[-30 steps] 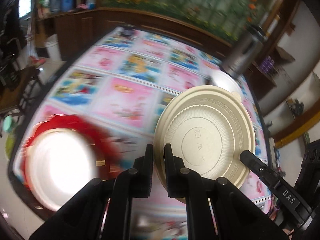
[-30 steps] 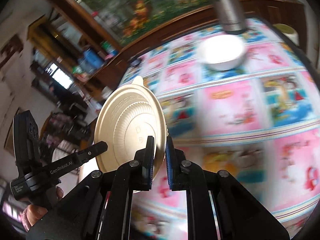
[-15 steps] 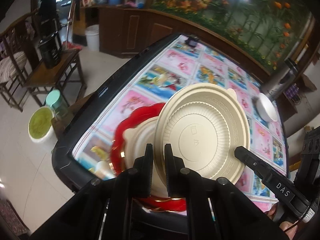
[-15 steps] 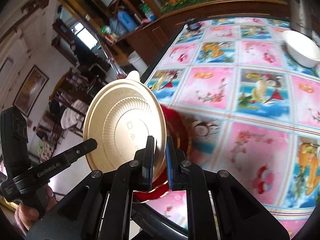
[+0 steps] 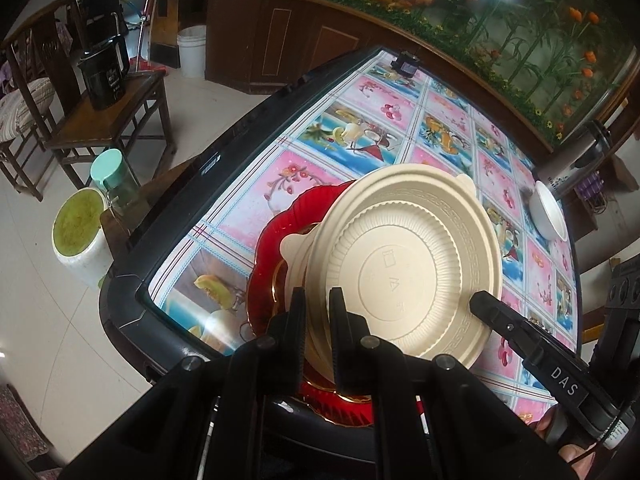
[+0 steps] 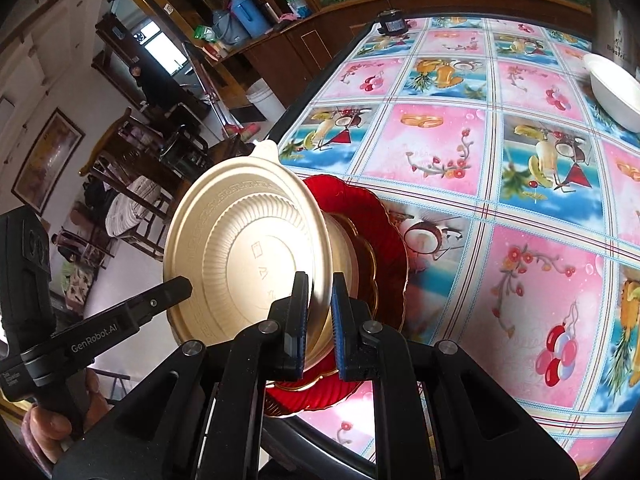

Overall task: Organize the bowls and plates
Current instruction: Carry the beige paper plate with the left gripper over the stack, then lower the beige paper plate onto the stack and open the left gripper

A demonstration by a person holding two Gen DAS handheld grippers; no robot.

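Both grippers pinch the rim of one cream plastic plate (image 5: 404,264), tilted with its ribbed underside facing the cameras. My left gripper (image 5: 318,320) is shut on its near rim; my right gripper (image 6: 320,312) is shut on the opposite rim (image 6: 248,256). The plate hovers just over a second cream plate (image 5: 296,252) that lies in a red scalloped dish (image 5: 276,240) near the table's corner; the dish also shows in the right wrist view (image 6: 372,236). A white bowl (image 6: 612,92) sits far off on the table.
The table (image 6: 440,144) has a pink and blue fruit-print cloth and a black edge (image 5: 224,148). A steel flask (image 5: 576,160) stands behind the white bowl (image 5: 548,212). Off the table's left side are a wooden chair, a jar and a bucket (image 5: 76,236).
Both grippers carried the cream plate across the table to the corner. It now hangs over the red dish with the other cream plate, closer and lower than half a second ago.
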